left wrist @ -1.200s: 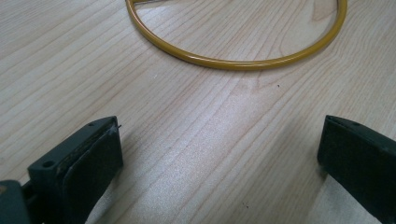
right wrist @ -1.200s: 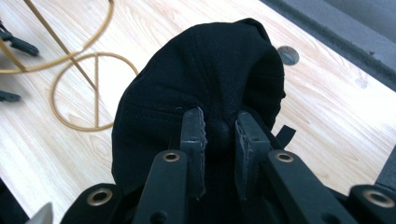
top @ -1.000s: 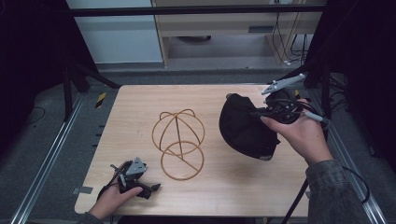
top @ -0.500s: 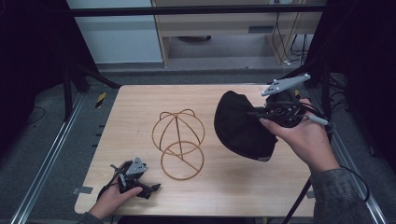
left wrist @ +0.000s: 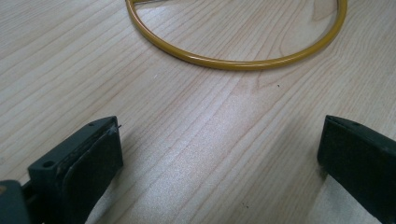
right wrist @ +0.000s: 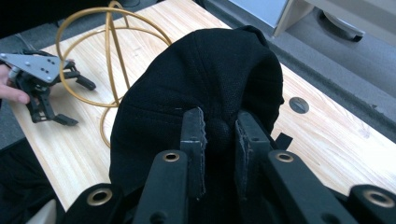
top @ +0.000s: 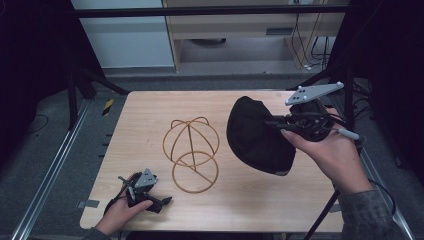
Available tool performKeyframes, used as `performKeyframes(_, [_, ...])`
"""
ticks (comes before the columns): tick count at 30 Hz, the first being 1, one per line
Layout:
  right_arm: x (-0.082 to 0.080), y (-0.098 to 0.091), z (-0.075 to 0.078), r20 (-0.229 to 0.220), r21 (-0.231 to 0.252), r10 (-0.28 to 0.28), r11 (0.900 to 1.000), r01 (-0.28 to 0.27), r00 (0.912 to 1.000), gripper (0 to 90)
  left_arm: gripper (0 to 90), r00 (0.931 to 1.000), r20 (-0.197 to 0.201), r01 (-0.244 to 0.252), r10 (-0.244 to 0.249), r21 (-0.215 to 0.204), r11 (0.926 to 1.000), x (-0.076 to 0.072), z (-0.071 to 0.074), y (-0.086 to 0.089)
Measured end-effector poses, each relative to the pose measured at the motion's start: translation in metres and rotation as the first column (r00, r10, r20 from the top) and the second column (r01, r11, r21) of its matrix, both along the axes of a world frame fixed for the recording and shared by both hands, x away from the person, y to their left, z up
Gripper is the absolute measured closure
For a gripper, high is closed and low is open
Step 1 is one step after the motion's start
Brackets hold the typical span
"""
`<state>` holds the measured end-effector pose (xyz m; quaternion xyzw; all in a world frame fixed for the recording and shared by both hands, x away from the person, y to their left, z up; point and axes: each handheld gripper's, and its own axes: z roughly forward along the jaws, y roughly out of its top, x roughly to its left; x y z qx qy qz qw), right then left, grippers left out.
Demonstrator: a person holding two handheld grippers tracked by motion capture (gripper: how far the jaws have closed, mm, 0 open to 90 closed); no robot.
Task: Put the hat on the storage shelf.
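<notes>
A black cap point(top: 257, 136) hangs above the right half of the table, pinched at its crown by my right gripper point(top: 276, 124). In the right gripper view the jaws close on a fold of the cap point(right wrist: 210, 93), right gripper point(right wrist: 220, 133). A gold wire hat stand point(top: 192, 152) stands at the table's middle, left of the cap. My left gripper point(top: 159, 199) rests open near the front left edge, nothing between its jaws. In the left gripper view, the left gripper point(left wrist: 219, 154) faces bare wood, with the stand's base ring point(left wrist: 233, 63) just beyond.
The wooden table point(top: 150, 125) has a small round hole point(right wrist: 299, 105) near its far right corner. A dark metal frame point(top: 75, 85) surrounds the table, and a shelf unit point(top: 240, 30) stands behind it.
My right gripper has lifted the cap and carried it slightly left, toward the wire stand. The left gripper has stayed put.
</notes>
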<state>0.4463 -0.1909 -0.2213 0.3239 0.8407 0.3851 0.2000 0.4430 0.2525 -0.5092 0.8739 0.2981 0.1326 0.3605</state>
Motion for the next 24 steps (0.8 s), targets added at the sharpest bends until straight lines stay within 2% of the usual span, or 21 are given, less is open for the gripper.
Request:
performKeyframes(15, [-0.009, 0.012, 0.02, 0.044, 0.063, 0.043, 0.997, -0.046, 0.9981, 76.4, 0.0, 1.0, -0.001, 0.001, -0.001, 0.002, 1.0, 0.0, 0.0, 0.0])
performKeyframes(24, [-0.01, 0.027, 0.027, 0.08, 0.066, 0.07, 0.995, -0.075, 0.9943, 76.7, 0.0, 1.0, -0.001, 0.001, -0.001, 0.002, 1.0, 0.0, 0.0, 0.0])
